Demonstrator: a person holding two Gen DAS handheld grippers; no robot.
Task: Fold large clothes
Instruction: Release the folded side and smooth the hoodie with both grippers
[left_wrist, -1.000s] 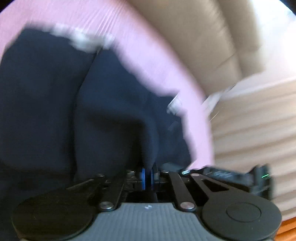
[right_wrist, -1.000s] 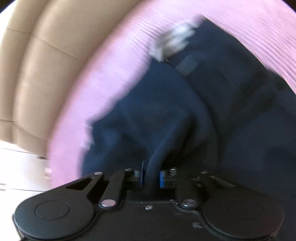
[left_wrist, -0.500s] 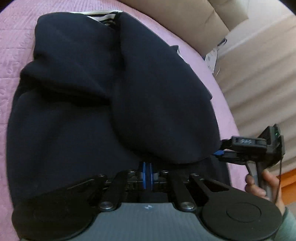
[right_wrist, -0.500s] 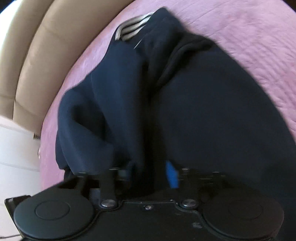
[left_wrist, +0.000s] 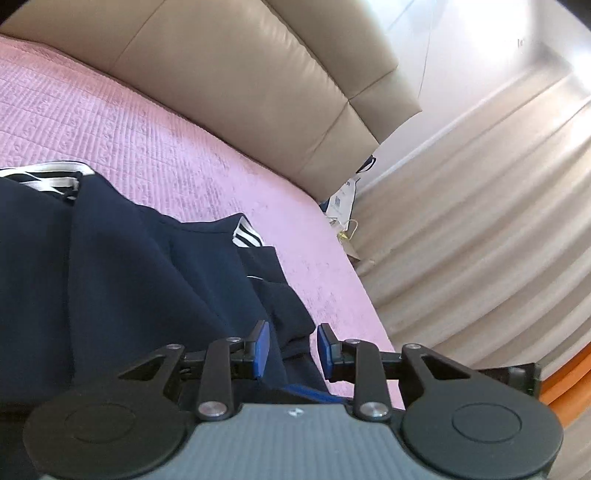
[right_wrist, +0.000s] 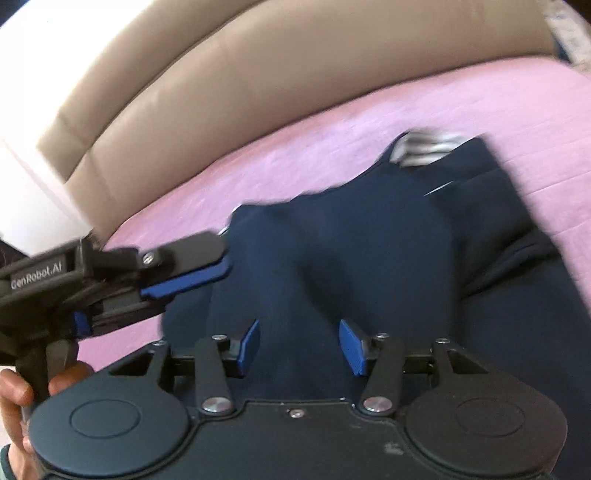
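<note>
Jaws: left gripper opening, right gripper closing | soft navy garment between

One navy garment with white-striped trim, one pink quilted bedspread, one beige padded headboard far behind — two grippers, left gripper, right gripper, one hand at near left.

Both wrist views close, angled down, facing headboard; share navy garment (bedspread too).
</note>
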